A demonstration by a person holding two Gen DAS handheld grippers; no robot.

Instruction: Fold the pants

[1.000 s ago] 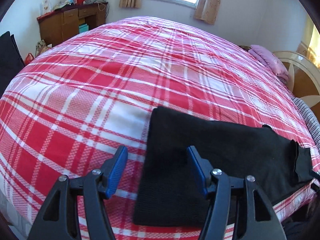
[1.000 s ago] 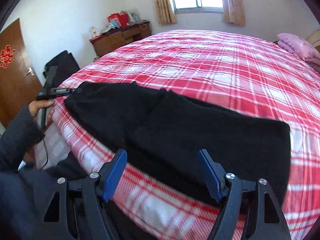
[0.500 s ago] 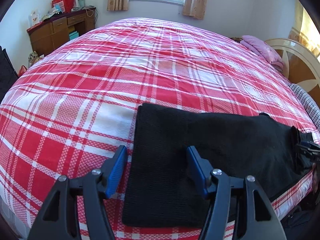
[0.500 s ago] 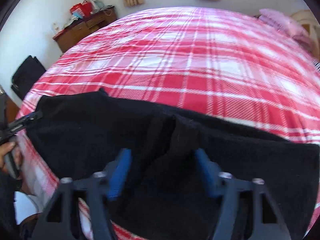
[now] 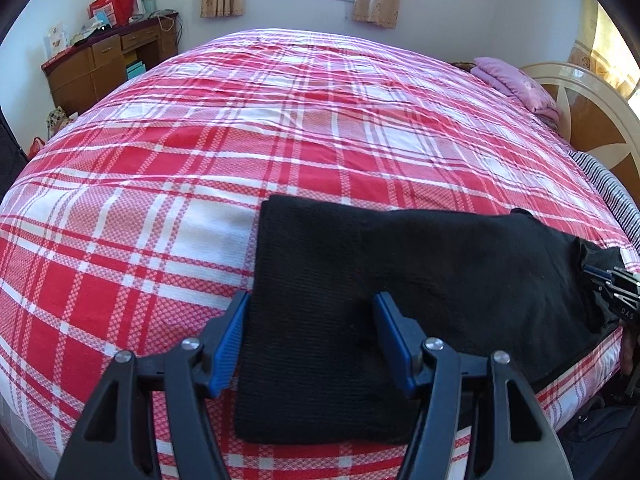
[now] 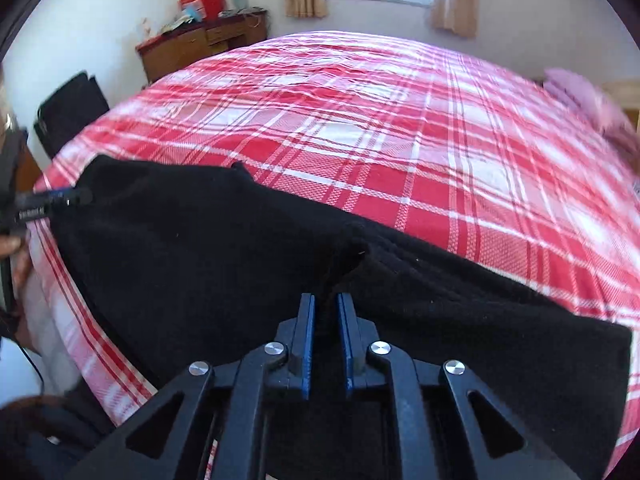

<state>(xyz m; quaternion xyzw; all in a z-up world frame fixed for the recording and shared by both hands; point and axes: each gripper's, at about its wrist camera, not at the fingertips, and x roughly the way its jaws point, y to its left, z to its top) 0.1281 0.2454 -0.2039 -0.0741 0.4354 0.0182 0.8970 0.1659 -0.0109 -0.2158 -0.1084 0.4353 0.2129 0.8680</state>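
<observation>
- Fingers of the left hand-held gripper [image 5: 312, 340] are spread wide, straddling one end of the pants [image 5: 400, 280].
- Right hand-held gripper [image 6: 327, 332] has its pads nearly together, pinching a fold of the pants [image 6: 240, 248].
- Black pants lie along the near edge of the plaid bed [image 5: 280, 128].
- Pink pillow [image 5: 516, 82] rests by the headboard.

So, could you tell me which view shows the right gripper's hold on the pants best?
The right wrist view: the right gripper is nearly closed on a raised fold of the black pants. The left wrist view shows only its tips at the pants' far end.
</observation>
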